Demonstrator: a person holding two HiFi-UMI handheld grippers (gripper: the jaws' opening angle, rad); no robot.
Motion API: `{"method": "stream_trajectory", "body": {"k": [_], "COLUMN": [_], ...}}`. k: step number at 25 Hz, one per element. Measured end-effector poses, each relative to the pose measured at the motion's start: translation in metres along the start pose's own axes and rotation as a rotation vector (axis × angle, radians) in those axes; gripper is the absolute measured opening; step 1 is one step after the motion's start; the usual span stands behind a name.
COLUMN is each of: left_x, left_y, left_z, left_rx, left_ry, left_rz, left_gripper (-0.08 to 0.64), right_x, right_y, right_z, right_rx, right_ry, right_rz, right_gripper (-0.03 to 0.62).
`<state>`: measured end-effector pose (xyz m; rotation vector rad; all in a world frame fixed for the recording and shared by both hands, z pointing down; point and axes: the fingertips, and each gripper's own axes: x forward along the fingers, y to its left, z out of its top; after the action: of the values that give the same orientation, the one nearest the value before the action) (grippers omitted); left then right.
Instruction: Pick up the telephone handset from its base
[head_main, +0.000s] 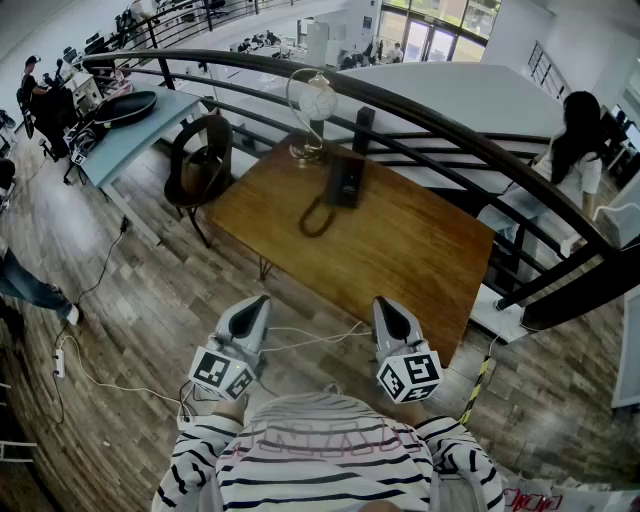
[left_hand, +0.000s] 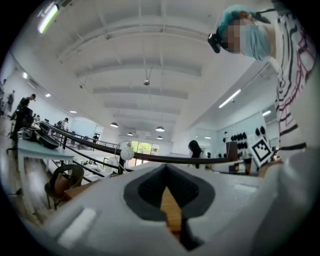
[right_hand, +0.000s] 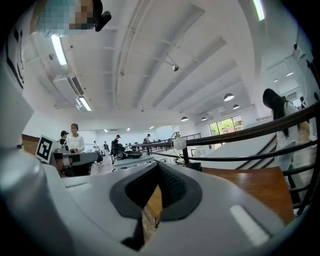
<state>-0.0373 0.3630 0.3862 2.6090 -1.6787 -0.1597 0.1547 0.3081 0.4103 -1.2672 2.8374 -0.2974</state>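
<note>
Holding my left gripper (head_main: 258, 305) and right gripper (head_main: 388, 305) closed, empty, short of the table (head_main: 420, 255) near edge, telephone handset (head_main: 347, 178) at the table's far edge, dark, outline unclear, bare tabletop between.

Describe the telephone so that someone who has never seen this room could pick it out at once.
Find the brown wooden table against the dark curved railing. Near its far edge, beside a round ornament on a metal stand, sits the telephone. It is the only black, oblong thing on the tabletop, with a dark cord looping from it across the wood.
</note>
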Motion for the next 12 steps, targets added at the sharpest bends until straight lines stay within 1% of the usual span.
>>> {"method": "stream_trajectory", "body": {"k": [5, 7, 10, 12], "left_x": [0.02, 0.027, 0.035, 0.04], "left_y": [-0.003, -0.005, -0.007, -0.009], "left_z": [-0.005, -0.004, -0.009, -0.014], "left_rx": [-0.019, -0.037, -0.031, -0.034], "left_ry": [-0.014, -0.03, -0.032, -0.024], "left_rz": [0.014, 0.023, 0.044, 0.049], "left_gripper": [0.002, 0.002, 0.003, 0.003], "right_x": [0.008, 0.011, 0.017, 0.021], "right_y": [-0.018, -0.021, -0.029, -0.035], "right_z": [0.001, 0.003, 0.003, 0.002], "right_rx": [0.001, -0.023, -0.052, -0.049], "right_ry": [-0.005, -0.021, -0.028, -0.016], "right_rz": [0.034, 0.065, 0.094, 0.09], "right_gripper": [0.0, 0.002, 0.006, 0.053]}}
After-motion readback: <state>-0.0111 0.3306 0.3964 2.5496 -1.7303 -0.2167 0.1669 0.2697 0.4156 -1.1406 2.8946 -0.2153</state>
